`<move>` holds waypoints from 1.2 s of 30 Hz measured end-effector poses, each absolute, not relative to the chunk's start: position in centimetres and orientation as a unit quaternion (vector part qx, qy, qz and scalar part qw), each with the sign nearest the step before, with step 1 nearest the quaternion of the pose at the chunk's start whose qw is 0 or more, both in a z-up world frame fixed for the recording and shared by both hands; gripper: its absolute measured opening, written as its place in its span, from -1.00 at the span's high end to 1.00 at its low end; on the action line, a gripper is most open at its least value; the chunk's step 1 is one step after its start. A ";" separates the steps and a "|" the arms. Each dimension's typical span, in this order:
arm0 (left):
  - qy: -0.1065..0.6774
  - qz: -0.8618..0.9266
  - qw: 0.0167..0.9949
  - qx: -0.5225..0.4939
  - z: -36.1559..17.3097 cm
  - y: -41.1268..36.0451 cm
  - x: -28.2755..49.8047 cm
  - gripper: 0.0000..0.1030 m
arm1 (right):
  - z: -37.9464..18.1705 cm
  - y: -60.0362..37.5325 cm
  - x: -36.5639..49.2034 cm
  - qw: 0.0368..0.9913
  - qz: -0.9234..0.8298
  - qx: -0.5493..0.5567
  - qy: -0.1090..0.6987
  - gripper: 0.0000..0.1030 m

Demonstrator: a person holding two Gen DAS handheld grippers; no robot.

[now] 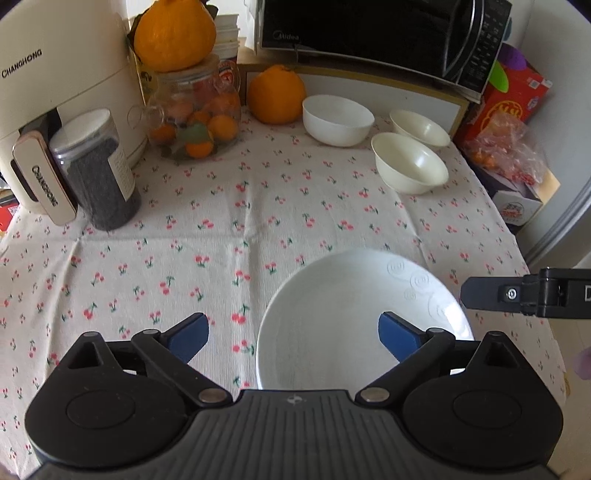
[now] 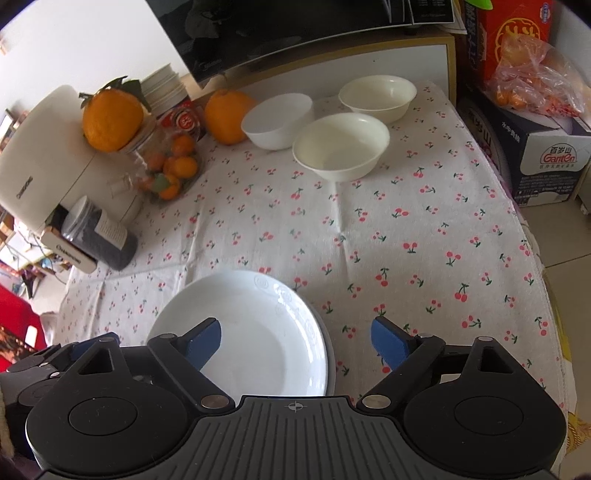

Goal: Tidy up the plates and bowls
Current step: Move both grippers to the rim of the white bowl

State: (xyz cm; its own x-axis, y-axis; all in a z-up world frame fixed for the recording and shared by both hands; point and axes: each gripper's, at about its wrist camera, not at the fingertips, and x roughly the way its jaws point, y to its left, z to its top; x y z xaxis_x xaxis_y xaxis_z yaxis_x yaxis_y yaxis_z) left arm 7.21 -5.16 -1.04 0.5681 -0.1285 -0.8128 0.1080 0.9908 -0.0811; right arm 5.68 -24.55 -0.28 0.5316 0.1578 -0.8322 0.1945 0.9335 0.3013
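Note:
A white plate (image 1: 351, 314) lies on the cherry-print tablecloth (image 1: 221, 240) near the front edge; in the right wrist view the plate (image 2: 258, 332) seems to rest on a second plate whose rim shows at its right. My left gripper (image 1: 291, 325) is open above the plate's left rim, holding nothing. My right gripper (image 2: 297, 326) is open above the plate's right rim, also holding nothing. One of the right gripper's fingers (image 1: 491, 295) shows in the left wrist view. Three bowls stand at the back right: a white bowl (image 1: 338, 118) (image 2: 279, 120) and two cream bowls (image 1: 410, 166) (image 2: 341, 144), (image 1: 421, 127) (image 2: 378, 92).
At the back left stand a cream appliance (image 1: 62, 92), a dark canister (image 1: 99, 173) and a glass jar of small oranges (image 1: 195, 114) topped by a large orange. Another large orange (image 1: 275, 94) sits beside the white bowl. A microwave (image 1: 369, 33) is behind; boxes (image 2: 535, 158) lie past the table's right edge.

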 end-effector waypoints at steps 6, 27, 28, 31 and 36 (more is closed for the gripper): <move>0.461 -0.051 0.886 -0.014 -0.7 -5.5 8.8 -0.95 | 0.5 -24.8 7.2 0.853 -0.012 0.200 0.482 -0.76; 0.457 0.002 0.889 -0.023 -0.3 -6.8 19.5 -0.98 | 0.9 -28.9 19.1 0.867 -0.028 0.232 0.439 -0.78; 0.458 0.004 0.889 -0.025 -0.5 -6.9 20.0 -0.98 | 0.7 -29.0 19.7 0.868 -0.027 0.233 0.438 -0.78; 0.457 0.004 0.889 -0.025 -0.9 -7.2 21.6 -0.98 | 0.0 -29.4 21.4 0.868 -0.020 0.239 0.435 -0.78; 0.435 -0.005 0.900 -0.010 -1.7 -7.6 23.8 -0.99 | -1.3 -30.0 24.2 0.869 -0.014 0.246 0.430 -0.78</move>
State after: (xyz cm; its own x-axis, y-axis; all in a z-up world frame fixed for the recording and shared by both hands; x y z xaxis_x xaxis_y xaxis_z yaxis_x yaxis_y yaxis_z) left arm 23.76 -7.64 -1.74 0.6217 -0.0177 -0.7831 0.0005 0.9998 -0.0222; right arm 24.24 -30.03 -1.35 0.6297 0.1873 -0.7539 0.2360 0.8785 0.4154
